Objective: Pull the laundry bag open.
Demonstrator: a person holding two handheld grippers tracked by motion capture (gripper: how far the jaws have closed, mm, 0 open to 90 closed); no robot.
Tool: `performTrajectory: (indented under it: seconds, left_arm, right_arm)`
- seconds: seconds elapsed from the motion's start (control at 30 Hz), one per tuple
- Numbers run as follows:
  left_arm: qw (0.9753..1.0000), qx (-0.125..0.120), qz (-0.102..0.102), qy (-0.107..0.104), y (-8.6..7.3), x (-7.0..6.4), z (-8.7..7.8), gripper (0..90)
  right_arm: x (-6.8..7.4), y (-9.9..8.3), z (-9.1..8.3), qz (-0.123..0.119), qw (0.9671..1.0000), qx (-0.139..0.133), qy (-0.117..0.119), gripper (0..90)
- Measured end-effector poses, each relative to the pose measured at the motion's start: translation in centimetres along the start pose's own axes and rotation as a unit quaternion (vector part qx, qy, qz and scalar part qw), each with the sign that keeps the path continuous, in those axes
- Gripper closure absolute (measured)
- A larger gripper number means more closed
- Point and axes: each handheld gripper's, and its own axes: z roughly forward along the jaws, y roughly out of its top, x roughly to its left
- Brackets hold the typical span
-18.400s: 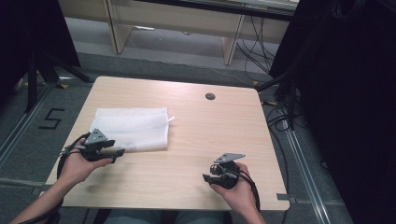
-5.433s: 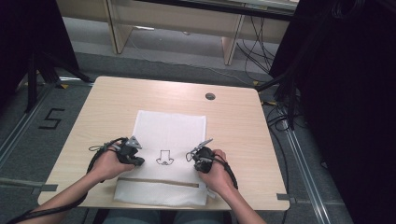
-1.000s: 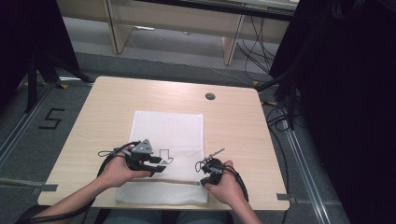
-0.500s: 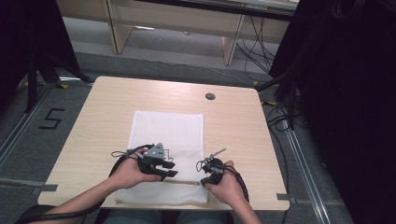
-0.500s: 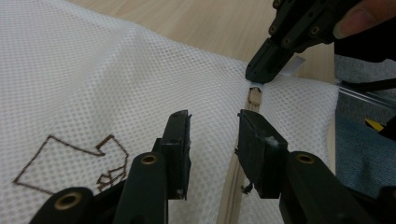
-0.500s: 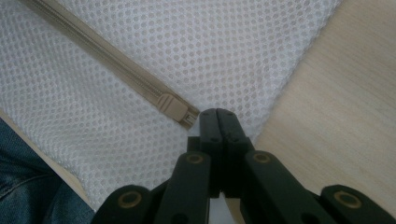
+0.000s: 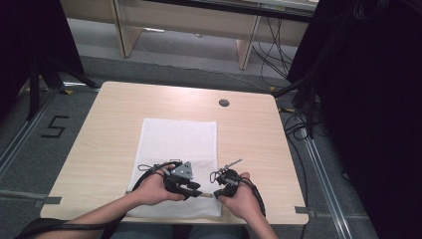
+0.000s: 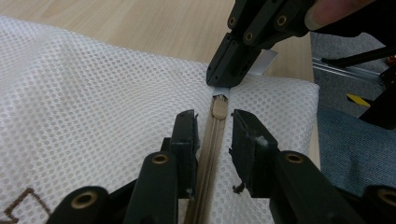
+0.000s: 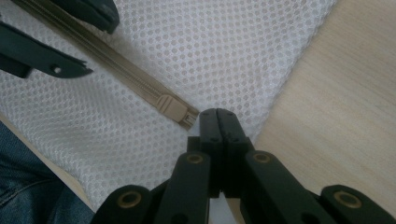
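Even overhead light, dark room edges, soft shadows, near jaws blurred in close-ups, no glare

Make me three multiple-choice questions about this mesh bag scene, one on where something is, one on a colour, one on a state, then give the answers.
1. Where is the zipper slider?
A. mid-zipper
B. at the zipper's end, by the bag's edge
C. off the bag

2. What colour is the zipper?
A. beige
B. red
C. black

3. How do the left gripper's fingers stand?
A. shut on the slider
B. open, either side of the zipper
C. lifted clear off the table

Answers:
1 B: in the right gripper view the slider sits near the mesh bag's edge, beside the shut right gripper.
2 A: the tape and slider are beige against the white mesh.
3 B: the left gripper view shows a gap between the fingers, with the zipper running through it.
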Motion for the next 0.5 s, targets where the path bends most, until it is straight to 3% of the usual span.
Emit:
performTrajectory:
  seconds: [0.1, 0.5]
  left_arm:
    - [1.0, 0.002, -0.004, -0.002, 0.1, -0.1, 0.4, 70.9]
    - [0.9998, 0.018, -0.001, -0.01, 0.6, -0.1, 2.5, 72.4]
  right_arm:
    - [0.2, 0.0, -0.1, 0.015, 0.9999, 0.005, -0.001, 90.0]
    - [-0.1, -0.1, 0.0, 0.009, 0.9999, 0.002, 0.005, 90.0]
